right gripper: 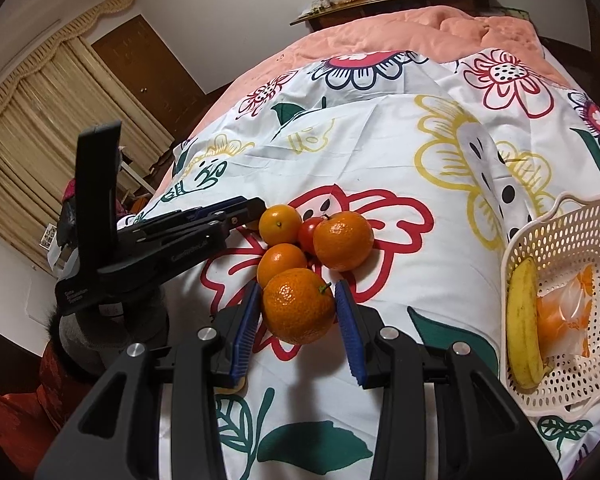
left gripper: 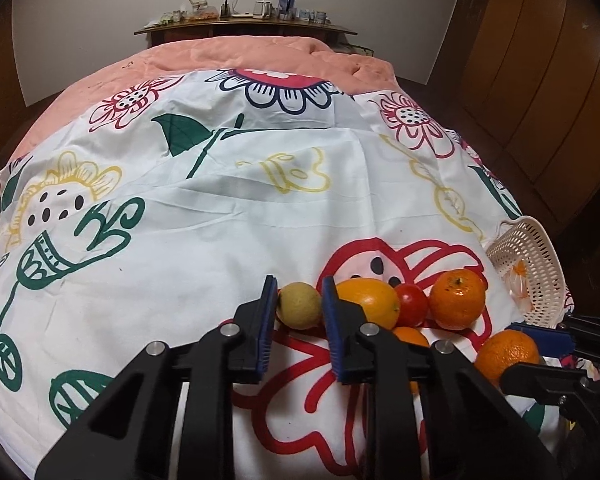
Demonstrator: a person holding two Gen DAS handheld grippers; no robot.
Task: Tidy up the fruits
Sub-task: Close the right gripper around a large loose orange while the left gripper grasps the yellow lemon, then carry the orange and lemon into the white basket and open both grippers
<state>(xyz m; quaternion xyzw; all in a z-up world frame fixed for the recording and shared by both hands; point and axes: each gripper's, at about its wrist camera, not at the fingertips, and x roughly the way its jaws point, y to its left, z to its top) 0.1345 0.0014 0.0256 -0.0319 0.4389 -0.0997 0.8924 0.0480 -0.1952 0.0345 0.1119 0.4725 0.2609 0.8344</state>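
A cluster of fruit lies on the flowered sheet [left gripper: 220, 216]. A yellow-green lemon [left gripper: 299, 305] sits between the tips of my left gripper [left gripper: 299, 294], whose blue pads stand on either side of it; I cannot tell if they press it. My right gripper [right gripper: 296, 294] is open around a nearer orange [right gripper: 299, 306], with gaps on both sides. Behind lie an orange-yellow fruit [left gripper: 370, 302], a red tomato [right gripper: 310, 232], a large orange [right gripper: 343, 241] and a smaller orange [right gripper: 281, 262]. The left gripper shows in the right wrist view [right gripper: 236, 210].
A white perforated basket [right gripper: 580, 240] lies at the right, holding a banana [right gripper: 522, 324] and a plastic bag with orange contents [right gripper: 562, 316]. A peach blanket [left gripper: 240, 56] covers the far bed. A cluttered wooden shelf [left gripper: 244, 28] stands beyond. Curtains and a door are at left.
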